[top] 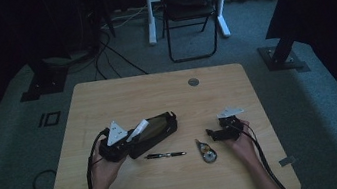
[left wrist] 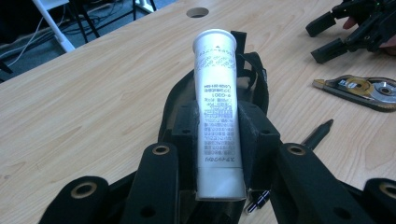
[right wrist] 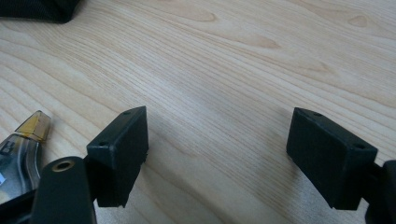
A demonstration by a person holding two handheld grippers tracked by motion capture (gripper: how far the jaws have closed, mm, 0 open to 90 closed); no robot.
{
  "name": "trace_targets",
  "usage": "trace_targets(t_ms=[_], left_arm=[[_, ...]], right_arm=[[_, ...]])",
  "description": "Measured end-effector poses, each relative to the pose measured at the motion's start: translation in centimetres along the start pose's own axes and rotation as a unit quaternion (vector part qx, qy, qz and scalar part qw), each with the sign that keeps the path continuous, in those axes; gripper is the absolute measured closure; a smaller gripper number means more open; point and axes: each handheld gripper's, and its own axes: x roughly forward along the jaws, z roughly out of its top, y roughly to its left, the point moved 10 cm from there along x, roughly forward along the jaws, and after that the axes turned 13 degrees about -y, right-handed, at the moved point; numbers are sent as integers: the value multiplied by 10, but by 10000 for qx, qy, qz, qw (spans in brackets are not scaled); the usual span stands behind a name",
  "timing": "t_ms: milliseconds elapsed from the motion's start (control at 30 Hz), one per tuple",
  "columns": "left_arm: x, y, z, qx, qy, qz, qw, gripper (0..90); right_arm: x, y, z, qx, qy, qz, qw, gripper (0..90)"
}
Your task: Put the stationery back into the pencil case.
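black hand-held gripper (top: 128, 140), brass-ringed screw holes, trailing cable

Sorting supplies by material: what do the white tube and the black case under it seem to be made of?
The white tube, clamped in the left gripper, looks like soft plastic: smooth, slightly glossy, printed text, flat crimped end. The black case looks like matte fabric, probably nylon: dull surface, soft rounded edge, a strap-like loop at its far end.

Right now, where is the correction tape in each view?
High view: correction tape on the table, front centre-right, between the pen and the right gripper.
Left gripper view: right edge, mid-height.
Right gripper view: bottom left corner, beside the left-hand jaw.
Shared landmark: the black pouch, probably the dark shape at top left.
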Motion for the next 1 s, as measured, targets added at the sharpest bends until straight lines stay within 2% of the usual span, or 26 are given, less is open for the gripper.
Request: trace_targets(t_ms=[1000], left_arm=[[19, 6, -3, -111, 19, 89, 9999, 710]], right_arm=[[0, 0, 0, -3, 5, 6, 10000, 206]])
